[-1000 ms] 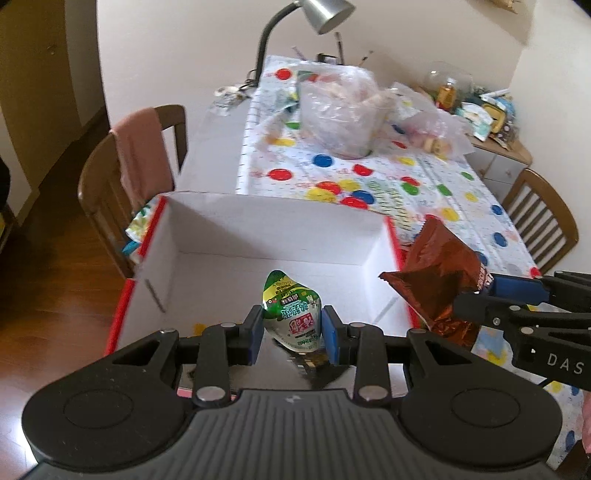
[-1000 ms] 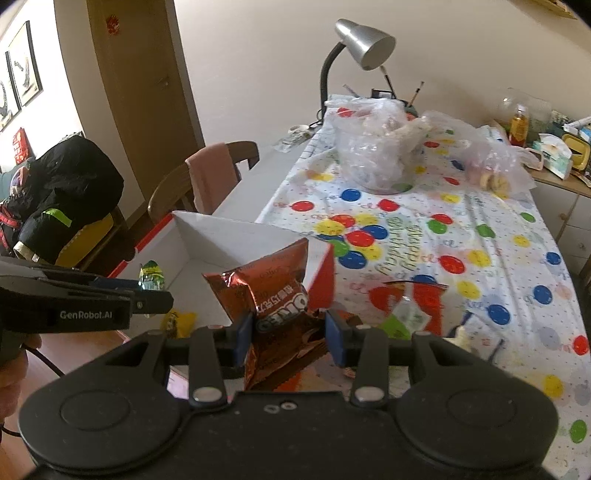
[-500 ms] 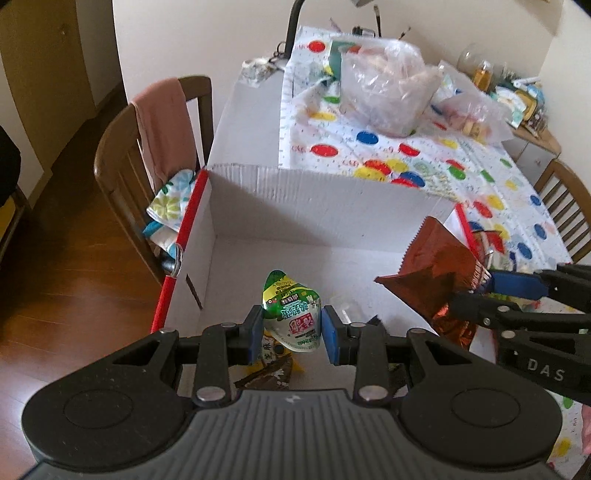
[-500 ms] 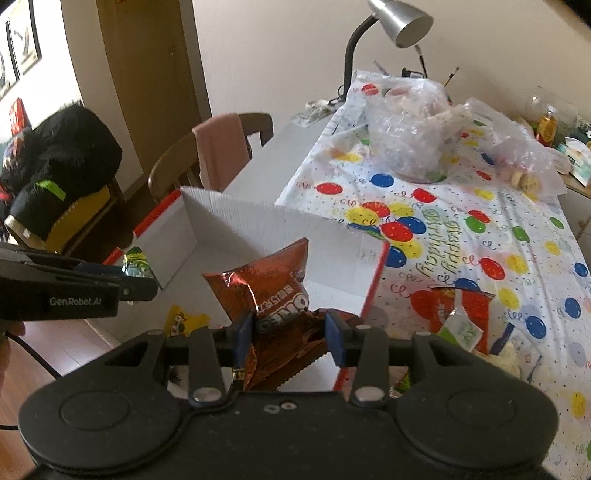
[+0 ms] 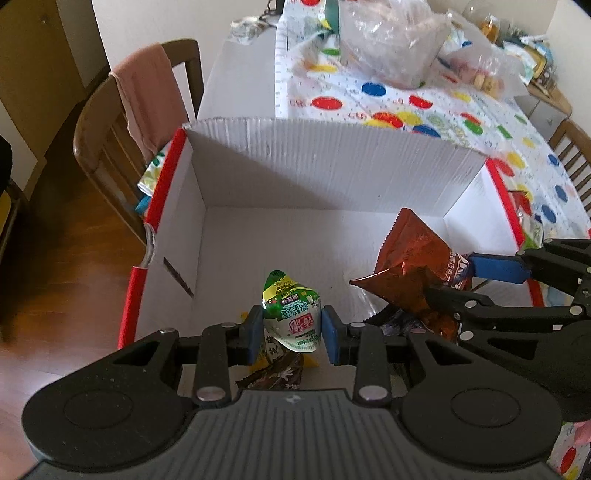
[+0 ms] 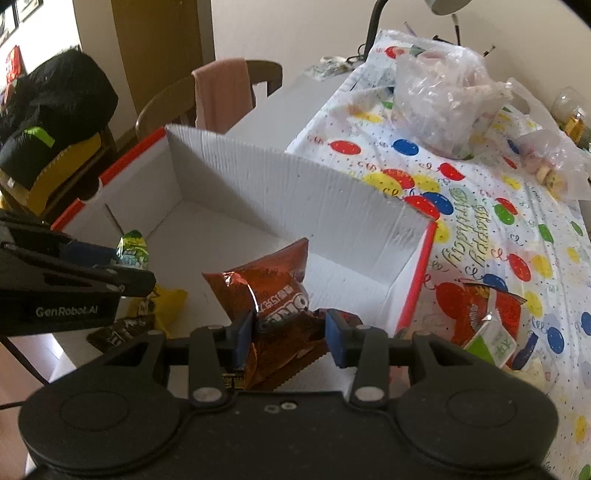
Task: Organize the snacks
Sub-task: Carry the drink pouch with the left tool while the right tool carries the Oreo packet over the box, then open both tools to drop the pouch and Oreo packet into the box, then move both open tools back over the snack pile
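Over white box (image 5: 332, 173): left claw (image 5: 291, 328) clamps green pouch (image 5: 290, 317) (right claw (image 6: 290, 332): brown bag (image 6: 273, 291)).

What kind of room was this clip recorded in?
Most likely a home dining room: a table under a balloon-print birthday tablecloth, wooden chairs around it, and a desk lamp at its far end. A white cardboard box takes the snacks.

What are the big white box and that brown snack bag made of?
The box looks like matte corrugated cardboard: fine ribs run down its walls, and its edges are red. The brown bag looks like glossy foil or plastic film: it crinkles, glints, and has a zigzag sealed edge.
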{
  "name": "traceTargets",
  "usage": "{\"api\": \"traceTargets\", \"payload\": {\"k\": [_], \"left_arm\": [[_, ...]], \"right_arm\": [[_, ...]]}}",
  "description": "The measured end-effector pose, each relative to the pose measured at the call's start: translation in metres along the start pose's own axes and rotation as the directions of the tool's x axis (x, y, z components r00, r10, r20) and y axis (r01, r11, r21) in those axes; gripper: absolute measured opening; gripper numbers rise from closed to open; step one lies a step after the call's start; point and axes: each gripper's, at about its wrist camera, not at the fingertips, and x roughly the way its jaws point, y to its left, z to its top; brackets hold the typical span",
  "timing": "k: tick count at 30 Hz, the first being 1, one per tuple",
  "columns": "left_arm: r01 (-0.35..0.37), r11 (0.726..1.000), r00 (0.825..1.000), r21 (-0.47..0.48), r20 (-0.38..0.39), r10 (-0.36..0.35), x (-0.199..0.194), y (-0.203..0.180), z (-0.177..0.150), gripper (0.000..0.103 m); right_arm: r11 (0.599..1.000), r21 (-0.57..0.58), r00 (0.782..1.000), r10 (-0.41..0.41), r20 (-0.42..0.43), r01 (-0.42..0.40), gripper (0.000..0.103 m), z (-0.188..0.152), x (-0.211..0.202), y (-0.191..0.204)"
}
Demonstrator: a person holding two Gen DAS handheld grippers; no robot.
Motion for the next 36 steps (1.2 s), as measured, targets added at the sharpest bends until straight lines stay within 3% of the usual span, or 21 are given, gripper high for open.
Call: {"api": "traceTargets", "payload": {"k": [9, 18, 22, 27, 31, 36], "left_arm": [[-0.015, 1.000, 0.999, 0.008, -0.044, 0.015, 0.013, -0.002, 0.000, 0.033], [0.000, 1.000, 0.999, 0.004, -0.037, 0.000, 0.010, -0.002, -0.003, 0.034], [0.001, 1.000, 1.000, -0.003, -0.023, -0.001, 0.003, -0.001, -0.006, 0.044], [0.007, 1.000, 1.000, -0.009, 0.007, -0.006, -0.010, -0.001, -0.009, 0.048], [0.013, 1.000, 0.999, -0.015, 0.051, -0.012, -0.024, -0.002, -0.011, 0.060], [0.031, 0.999, 0.996, -0.015, 0.090, -0.029, -0.041, -0.006, -0.014, 0.061]], "right_arm": [[1.000, -0.020, 0.999, 0.006, -0.035, -0.007, 0.040, -0.001, 0.008, 0.004], [1.000, -0.018, 0.999, 0.023, -0.046, -0.024, 0.044, -0.003, 0.007, 0.002], [0.999, -0.015, 0.998, 0.043, -0.039, -0.043, 0.050, -0.004, 0.002, 0.001], [0.998, -0.005, 0.998, 0.065, -0.018, -0.065, 0.054, -0.006, -0.009, 0.000], [0.996, 0.007, 0.996, 0.084, 0.011, -0.084, 0.061, -0.007, -0.022, -0.003], [0.993, 0.033, 0.993, 0.109, 0.052, -0.111, 0.071, -0.007, -0.040, -0.009]]}}
